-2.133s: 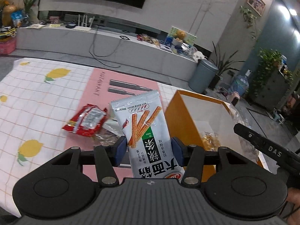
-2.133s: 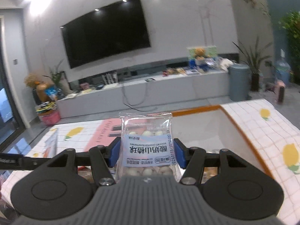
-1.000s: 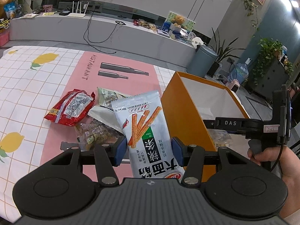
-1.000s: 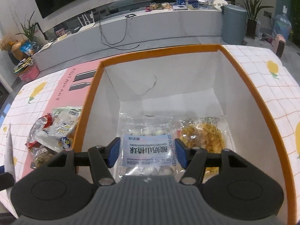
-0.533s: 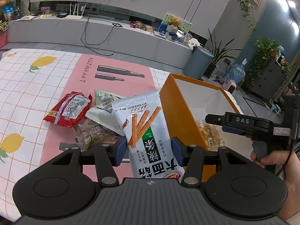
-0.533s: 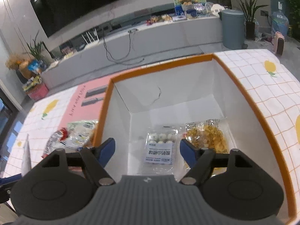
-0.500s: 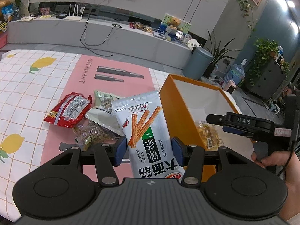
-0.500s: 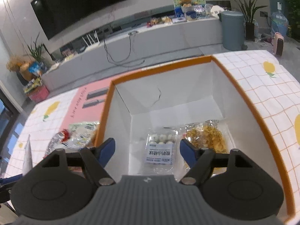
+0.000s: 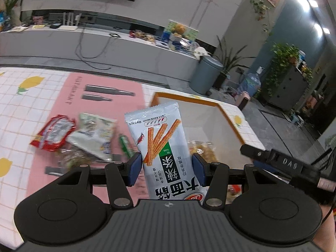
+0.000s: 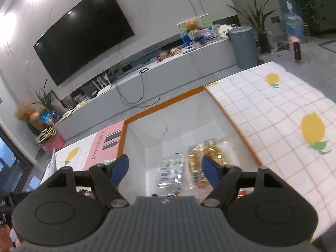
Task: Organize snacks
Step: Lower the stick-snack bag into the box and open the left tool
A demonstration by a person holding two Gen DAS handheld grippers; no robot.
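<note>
We see the table under a white checked cloth with yellow lemons. At frame centre sits the orange-rimmed box, smooth white inside, with a clear pack of pale balls beside a crinkly bag of golden pieces on its floor. Our left gripper has its jaws clamped on a glossy white stick-snack packet with Chinese writing. Our right gripper hangs over the box, jaws apart. A red packet lies at left.
</note>
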